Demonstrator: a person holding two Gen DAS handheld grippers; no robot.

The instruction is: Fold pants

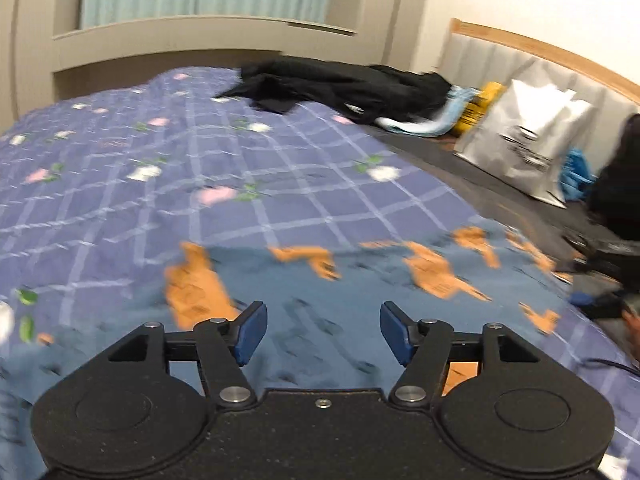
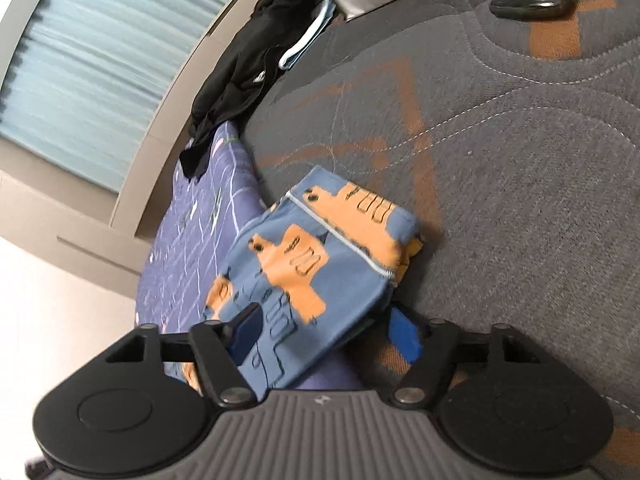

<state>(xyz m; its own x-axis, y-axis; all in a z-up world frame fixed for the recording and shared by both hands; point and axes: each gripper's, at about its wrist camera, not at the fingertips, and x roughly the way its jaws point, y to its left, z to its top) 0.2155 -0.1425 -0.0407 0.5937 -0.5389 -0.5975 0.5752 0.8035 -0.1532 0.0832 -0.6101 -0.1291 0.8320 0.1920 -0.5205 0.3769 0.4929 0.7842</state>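
Note:
The pants (image 1: 360,280) are blue with orange truck prints and lie on the bed. In the left wrist view they spread flat just ahead of my left gripper (image 1: 323,332), which is open and empty above them. In the right wrist view the pants (image 2: 312,276) form a folded bundle on the bed. My right gripper (image 2: 324,336) is open, its jaws standing either side of the bundle's near edge, not closed on it.
A purple checked flowered sheet (image 1: 160,168) covers the bed, beside a grey quilted cover (image 2: 500,140). Black clothes (image 1: 340,84) and a white bag (image 1: 528,140) lie by the headboard. A dark flat object (image 2: 532,0) rests on the grey cover.

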